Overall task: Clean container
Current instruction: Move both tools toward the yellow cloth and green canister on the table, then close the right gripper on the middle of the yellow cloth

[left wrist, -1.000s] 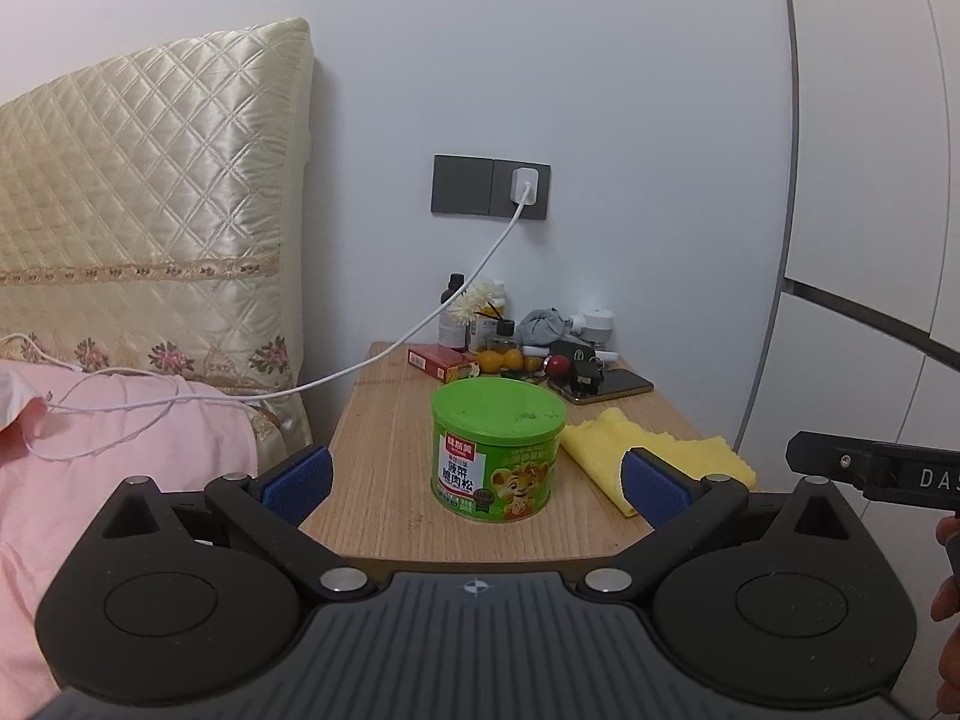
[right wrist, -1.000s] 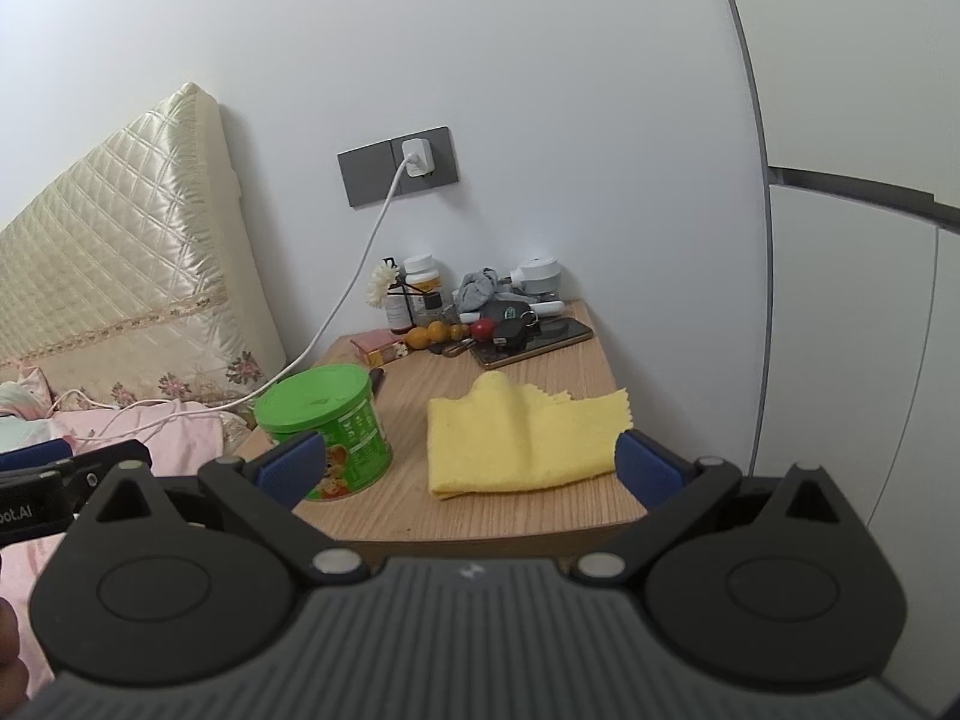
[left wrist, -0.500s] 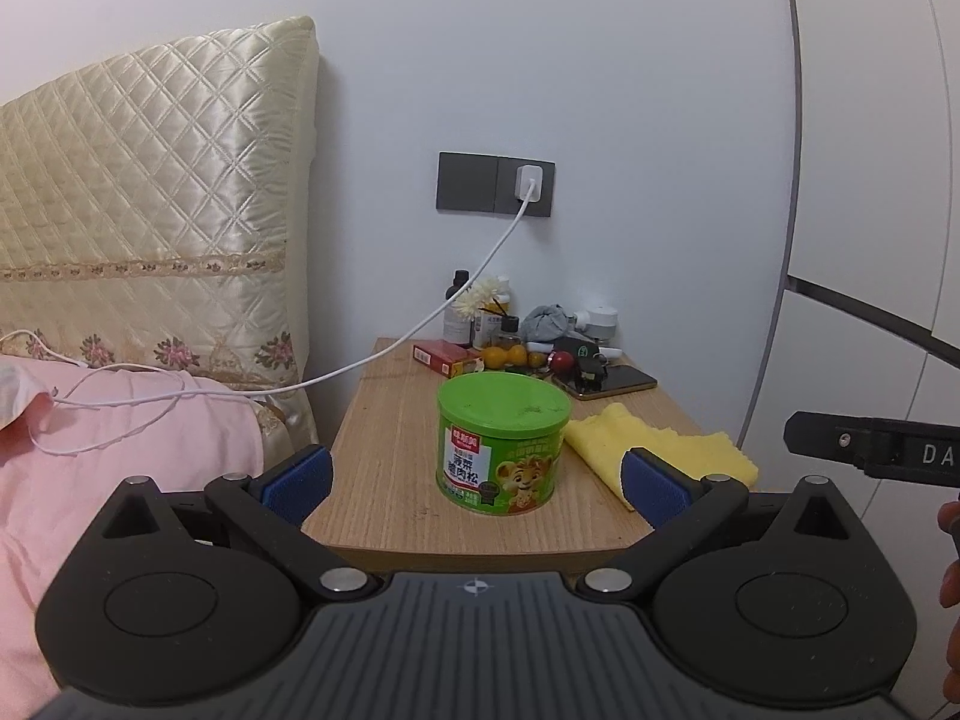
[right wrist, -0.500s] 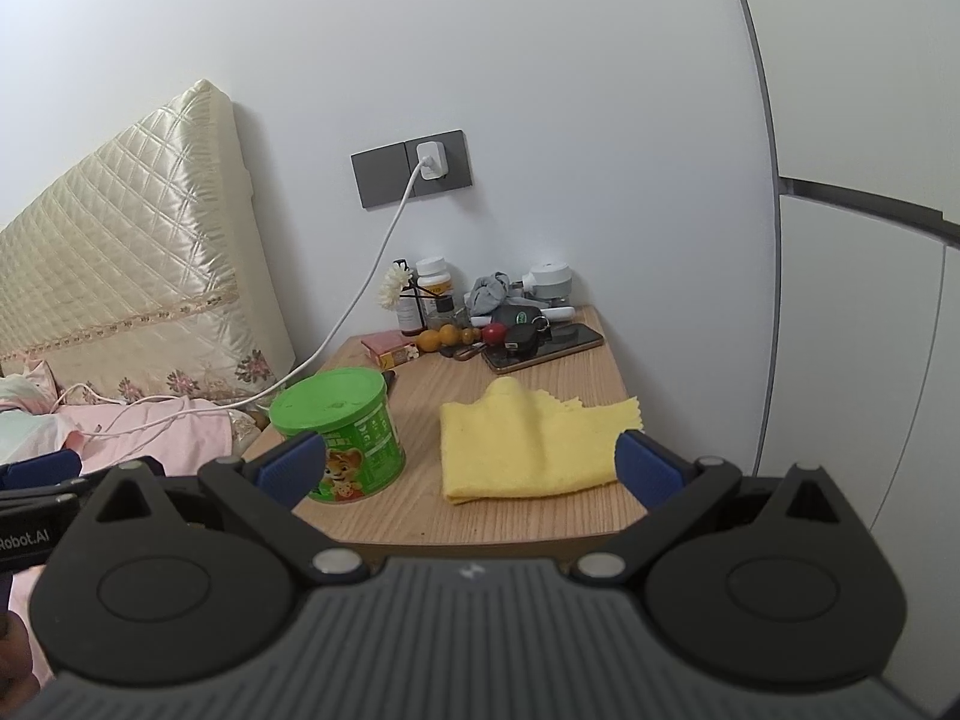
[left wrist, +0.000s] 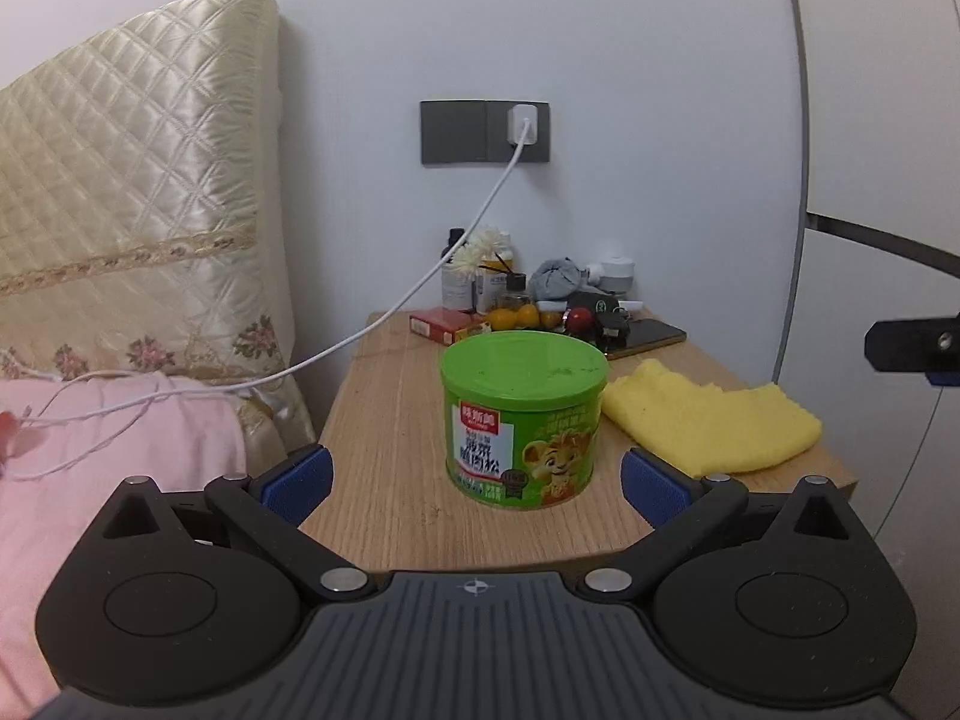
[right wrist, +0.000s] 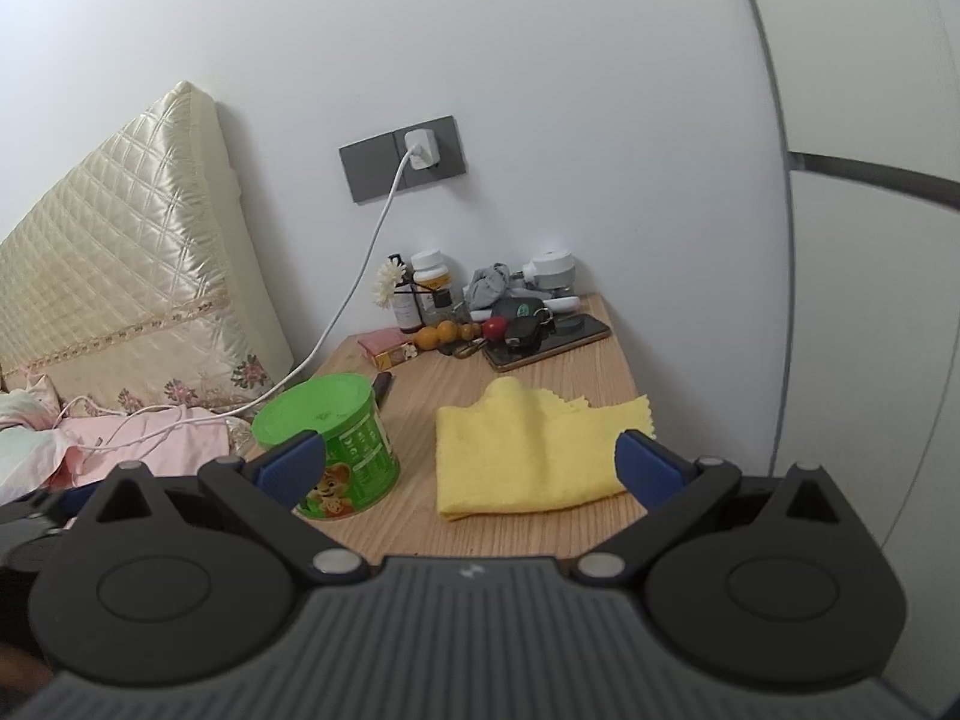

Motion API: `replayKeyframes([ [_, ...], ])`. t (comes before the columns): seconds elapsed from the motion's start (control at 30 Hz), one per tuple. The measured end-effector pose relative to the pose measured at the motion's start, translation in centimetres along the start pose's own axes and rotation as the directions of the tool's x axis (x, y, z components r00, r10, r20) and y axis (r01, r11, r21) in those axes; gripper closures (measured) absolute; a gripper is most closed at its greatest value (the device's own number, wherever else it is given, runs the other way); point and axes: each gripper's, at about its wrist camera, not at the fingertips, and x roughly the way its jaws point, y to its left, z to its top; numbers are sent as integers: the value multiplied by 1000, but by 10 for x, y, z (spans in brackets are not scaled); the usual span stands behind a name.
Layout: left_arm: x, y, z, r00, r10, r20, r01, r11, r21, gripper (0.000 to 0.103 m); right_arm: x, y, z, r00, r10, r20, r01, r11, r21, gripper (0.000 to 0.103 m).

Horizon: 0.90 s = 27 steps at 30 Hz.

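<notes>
The left gripper (left wrist: 474, 483) is spread wide and empty at the nightstand's (left wrist: 384, 420) near edge, its jaws flanking the green can (left wrist: 521, 417) without touching. The right gripper (right wrist: 468, 465), also spread and empty, faces the yellow cloth (right wrist: 528, 456). Can stands upright near the front edge, cloth beside it toward the right edge. Clutter (right wrist: 480, 312) crowds the far edge.
</notes>
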Motion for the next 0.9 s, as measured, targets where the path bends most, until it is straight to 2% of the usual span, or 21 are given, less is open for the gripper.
replayKeyframes([
  [0.13, 34, -3, -6, 999, -42, -11, 42, 999, 29, 0, 14, -8, 0, 1000, -10, 5, 10, 1000, 17, 0],
  [0.23, 53, -4, -9, 999, -48, -8, 49, 999, 21, 0, 28, -15, 0, 1000, -12, -10, 12, 999, 32, 0],
  [0.5, 103, -7, -17, 998, -65, -2, 65, 998, 0, 0, 82, -27, 4, 999, 31, -13, -32, 999, -33, 0],
  [0.63, 115, -10, -19, 999, -38, 26, 39, 999, -16, 0, 110, -29, 5, 999, 35, -33, -37, 998, -43, 0],
  [0.87, 117, -8, -26, 997, -55, 48, 56, 998, -38, 4, 153, -37, -3, 996, 14, -82, -18, 999, -44, 1],
  [0.9, 116, -8, -26, 997, -53, 51, 55, 998, -38, 4, 158, -37, -5, 996, 8, -90, -13, 999, -50, 5],
])
